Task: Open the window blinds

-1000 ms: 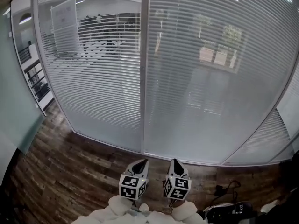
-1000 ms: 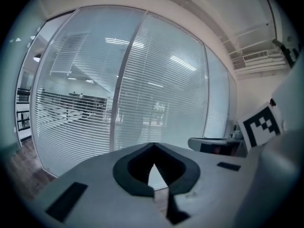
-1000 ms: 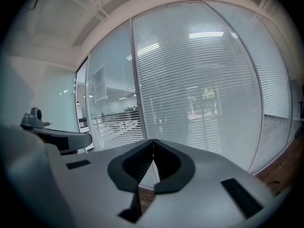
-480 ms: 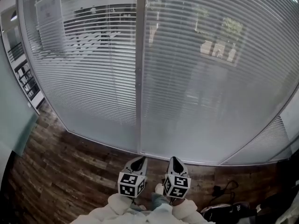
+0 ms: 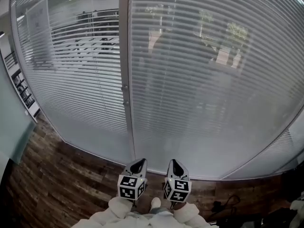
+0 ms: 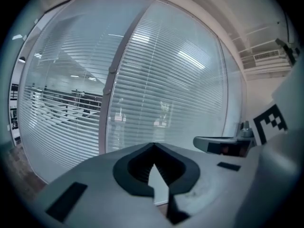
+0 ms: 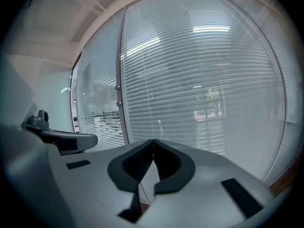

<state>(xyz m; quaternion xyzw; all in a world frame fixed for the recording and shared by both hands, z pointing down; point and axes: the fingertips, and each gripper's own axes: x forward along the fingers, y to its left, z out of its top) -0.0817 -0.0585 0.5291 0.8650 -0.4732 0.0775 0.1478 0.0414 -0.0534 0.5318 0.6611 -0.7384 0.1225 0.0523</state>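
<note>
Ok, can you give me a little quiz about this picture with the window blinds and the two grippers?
1. True or false: the jaws of the left gripper are shut with nothing between them.
2. The floor below the blinds is: A carpet, B dark wood planks, C white tiles.
3. How many small knobs sit on the upright frame post?
Key: 1 true; 2 B; 3 two.
</note>
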